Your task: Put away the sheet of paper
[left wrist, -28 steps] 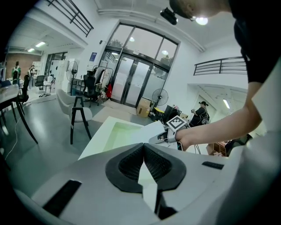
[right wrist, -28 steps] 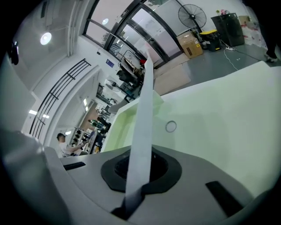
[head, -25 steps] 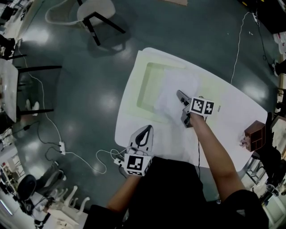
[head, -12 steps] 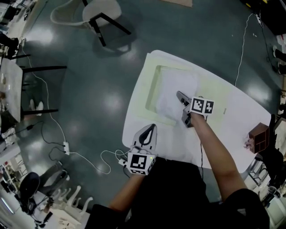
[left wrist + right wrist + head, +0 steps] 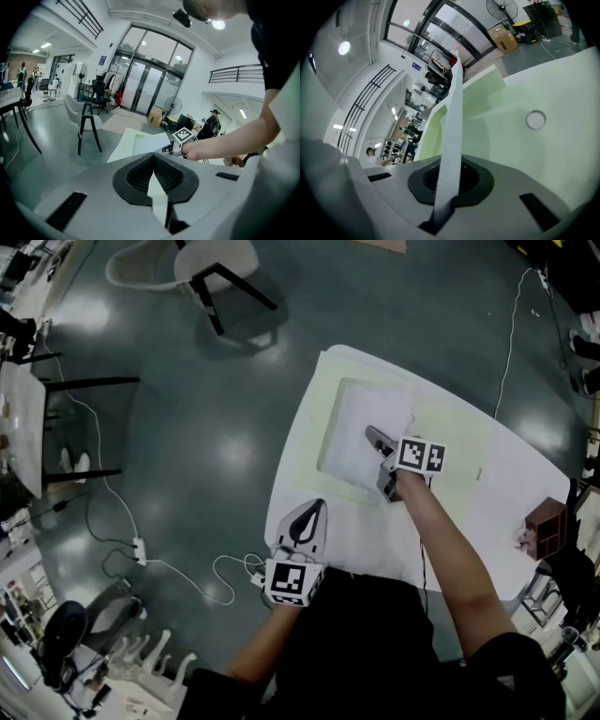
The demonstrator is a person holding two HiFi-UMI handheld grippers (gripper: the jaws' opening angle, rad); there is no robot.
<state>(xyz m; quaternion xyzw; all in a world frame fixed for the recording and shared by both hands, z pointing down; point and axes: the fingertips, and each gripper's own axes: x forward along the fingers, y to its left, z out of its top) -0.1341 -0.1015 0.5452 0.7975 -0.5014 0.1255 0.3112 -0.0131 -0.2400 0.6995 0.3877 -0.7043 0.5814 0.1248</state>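
Your right gripper (image 5: 375, 439) is shut tight on the paper (image 5: 361, 432). It pinches the edge of the paper that is nearest to you. In the right gripper view, the paper stands up thin between the jaws, like a strip seen from its side.

The rest of the paper reaches away from the gripper, forward and a little to your left. Its long side points away from you. It hangs over the sunken part of the green tray (image 5: 450, 442), and the tray's long side there runs the same way as the paper. So the paper is lined up with the place where it looks like it should go. I cannot tell if its far end touches the tray.

Your left gripper (image 5: 309, 521) has its jaws together with nothing in them. It sits at the near edge of the table (image 5: 525, 474), well apart from the paper.

Your right hand is the near one, so I think the next move is for that hand: lower the paper flat into the tray.
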